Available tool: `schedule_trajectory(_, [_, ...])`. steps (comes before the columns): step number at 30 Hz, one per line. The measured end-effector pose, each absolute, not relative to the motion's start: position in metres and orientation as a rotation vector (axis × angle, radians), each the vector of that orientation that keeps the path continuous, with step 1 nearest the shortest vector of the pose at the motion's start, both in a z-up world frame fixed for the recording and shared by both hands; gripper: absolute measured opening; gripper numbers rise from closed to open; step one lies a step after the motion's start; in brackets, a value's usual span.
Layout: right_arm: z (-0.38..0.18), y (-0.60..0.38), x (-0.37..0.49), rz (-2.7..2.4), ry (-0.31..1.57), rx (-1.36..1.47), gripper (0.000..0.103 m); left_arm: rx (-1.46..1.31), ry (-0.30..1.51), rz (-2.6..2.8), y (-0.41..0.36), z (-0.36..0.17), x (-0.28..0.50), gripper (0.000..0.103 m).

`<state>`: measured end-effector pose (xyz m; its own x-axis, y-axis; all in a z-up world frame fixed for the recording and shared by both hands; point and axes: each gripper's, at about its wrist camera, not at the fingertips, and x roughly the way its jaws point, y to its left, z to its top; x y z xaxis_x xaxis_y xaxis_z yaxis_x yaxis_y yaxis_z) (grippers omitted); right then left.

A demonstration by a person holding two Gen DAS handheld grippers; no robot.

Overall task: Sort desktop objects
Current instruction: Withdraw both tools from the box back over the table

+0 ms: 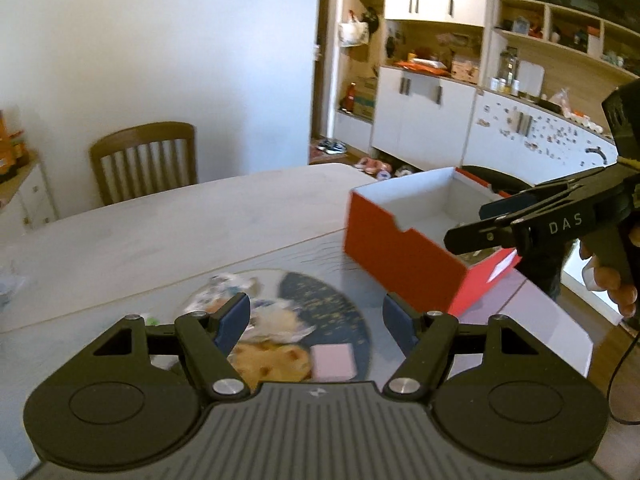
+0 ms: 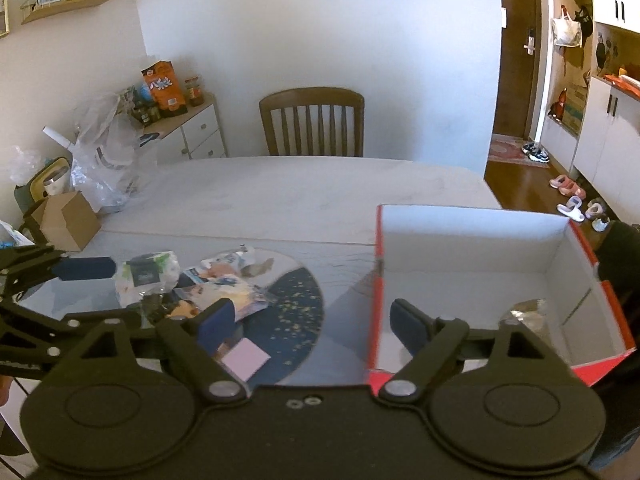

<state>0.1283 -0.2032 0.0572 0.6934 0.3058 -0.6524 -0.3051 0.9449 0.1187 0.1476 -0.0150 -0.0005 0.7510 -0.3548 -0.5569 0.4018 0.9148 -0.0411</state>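
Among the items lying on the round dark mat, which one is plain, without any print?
The pink square pad, at the mat's near edge. The wrappers beside it are crumpled and printed; it is flat and single-coloured.

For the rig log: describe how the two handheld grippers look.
Both are matte black. The left gripper and right gripper each have two dark blue finger pads on hinged black links with silver pivot screws. The right gripper bears white "DAS" lettering, a pistol grip and a thin black cable.

Red box (image 2: 472, 276) w/ white inside, navy gold-speckled mat (image 2: 296, 308), pink pad (image 2: 245, 359)
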Motion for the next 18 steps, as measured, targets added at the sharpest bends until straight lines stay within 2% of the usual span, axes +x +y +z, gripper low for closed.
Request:
schedule_trajectory(2, [0.054, -0.192, 0.13, 0.344, 0.729, -0.002, 0.086, 0.087, 0.579, -0.391, 0.001, -0.003, 0.143, 0.073])
schedule_trajectory(4, [0.051, -0.182, 0.131, 0.344, 0.729, -0.006, 0.088, 0.091, 0.575, -0.374, 0.016, -0.007, 0.139, 0.081])
schedule_trajectory(12, [0.023, -0.145, 0.129, 0.341, 0.753, -0.042, 0.091, 0.094, 0.592, -0.317, 0.069, -0.029, 0.123, 0.091])
schedule_trajectory(14, [0.014, -0.138, 0.128, 0.336, 0.762, -0.049, 0.091, 0.101, 0.6, -0.297, 0.079, -0.035, 0.12, 0.101])
schedule_trajectory(18, [0.0, -0.131, 0.126, 0.331, 0.764, -0.057, 0.091, 0.115, 0.612, -0.275, 0.097, -0.049, 0.115, 0.103])
